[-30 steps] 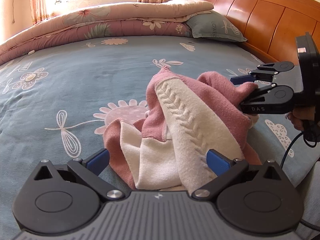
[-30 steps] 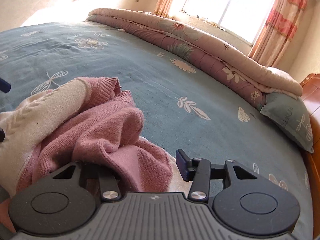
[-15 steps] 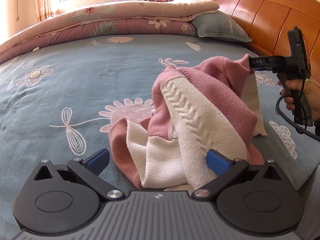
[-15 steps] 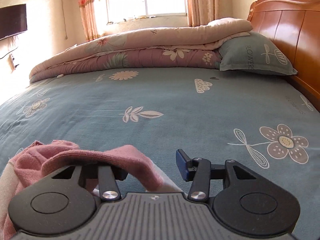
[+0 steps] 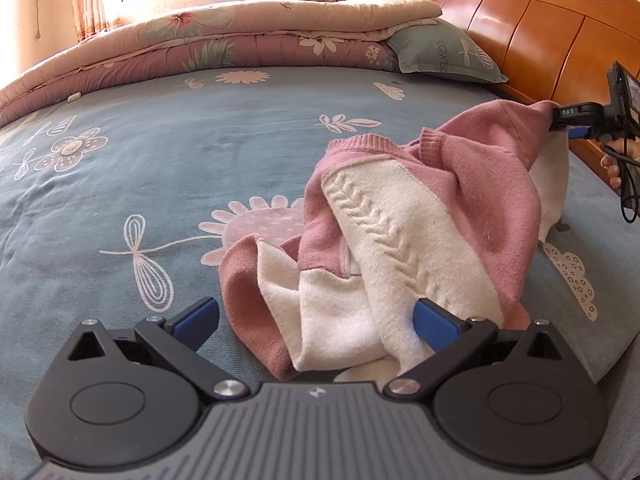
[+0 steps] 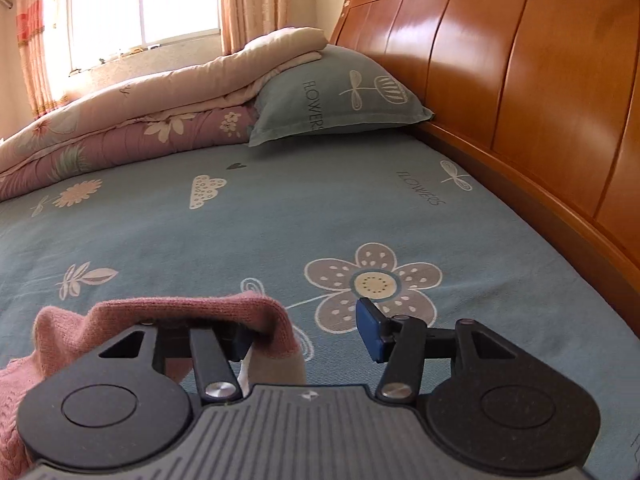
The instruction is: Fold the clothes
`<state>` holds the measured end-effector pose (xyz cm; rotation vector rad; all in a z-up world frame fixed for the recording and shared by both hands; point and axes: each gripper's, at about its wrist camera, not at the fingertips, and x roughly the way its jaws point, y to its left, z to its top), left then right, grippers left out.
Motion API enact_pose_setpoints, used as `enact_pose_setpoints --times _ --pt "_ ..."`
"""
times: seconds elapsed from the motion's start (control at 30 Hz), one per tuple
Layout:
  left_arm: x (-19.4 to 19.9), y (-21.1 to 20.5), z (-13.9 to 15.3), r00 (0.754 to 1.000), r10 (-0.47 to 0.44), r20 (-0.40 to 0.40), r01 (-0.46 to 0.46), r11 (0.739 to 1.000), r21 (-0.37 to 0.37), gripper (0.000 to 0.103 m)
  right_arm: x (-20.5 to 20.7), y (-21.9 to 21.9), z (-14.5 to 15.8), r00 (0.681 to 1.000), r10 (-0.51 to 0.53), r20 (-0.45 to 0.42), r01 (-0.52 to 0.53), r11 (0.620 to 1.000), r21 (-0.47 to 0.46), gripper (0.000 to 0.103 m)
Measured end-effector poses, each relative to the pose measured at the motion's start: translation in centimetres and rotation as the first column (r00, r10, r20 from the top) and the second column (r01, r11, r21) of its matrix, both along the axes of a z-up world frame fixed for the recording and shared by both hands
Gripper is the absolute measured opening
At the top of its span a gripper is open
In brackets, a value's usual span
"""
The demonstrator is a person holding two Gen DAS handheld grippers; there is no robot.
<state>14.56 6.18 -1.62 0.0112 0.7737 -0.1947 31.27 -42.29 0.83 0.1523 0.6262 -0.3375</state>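
Note:
A pink and cream knitted sweater lies crumpled on the blue flowered bedsheet. My left gripper stands open low over the sweater's near edge, with cream fabric between its fingers and against the right pad. At the far right my right gripper holds a pink edge stretched out toward the headboard. In the right wrist view that pink fabric hangs over the left finger of my right gripper. Its jaws are opening, and bare sheet shows between the fabric and the blue right pad.
A folded pink and beige quilt lies along the far side under the window. A blue-grey pillow leans by the wooden headboard on the right. A person's hand grips the right tool's handle.
My right gripper swung right toward the headboard and rolled, drawing the pink edge out and stretching the sweater. The left gripper kept still.

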Motion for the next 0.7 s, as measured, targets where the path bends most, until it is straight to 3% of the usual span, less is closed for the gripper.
enact_pose_setpoints --times 0.1,0.17,0.27,0.33,0.47,0.57,0.7 --pt "0.0 0.0 0.3 1.0 -0.003 0.004 0.004 1.0 -0.012 0.102 0.3 -2.4 -0.3 0.997 -0.066 -0.046 0.066 0.998 0.001 0.068" --pt "0.0 0.0 0.4 1.0 -0.008 0.005 0.008 1.0 -0.02 0.102 0.4 -2.8 -0.9 0.993 -0.058 -0.103 0.058 0.998 0.003 0.073" --pt "0.0 -0.1 0.5 1.0 -0.015 0.004 0.015 0.999 -0.029 0.102 -0.1 -1.6 -1.9 0.983 0.016 -0.184 -0.016 1.0 0.003 0.078" --pt "-0.2 0.0 0.7 1.0 -0.015 0.005 0.015 0.999 -0.042 0.102 -1.1 0.0 -2.1 0.973 0.065 -0.22 -0.067 0.998 -0.004 0.087" --pt "-0.7 0.3 0.7 1.0 -0.02 -0.001 0.019 0.998 -0.066 0.102 -3.6 3.5 -1.1 0.959 0.173 -0.225 -0.175 0.984 0.012 0.092" --pt "-1.2 0.6 0.6 1.0 -0.016 -0.009 0.016 0.999 -0.052 0.102 -5.0 6.9 0.3 0.935 0.29 -0.204 -0.295 0.956 0.009 0.098" --pt "-1.9 1.4 0.6 1.0 -0.009 -0.014 0.008 1.0 -0.026 0.102 -7.0 13.8 2.7 0.85 0.498 -0.17 -0.51 0.86 -0.033 0.103"
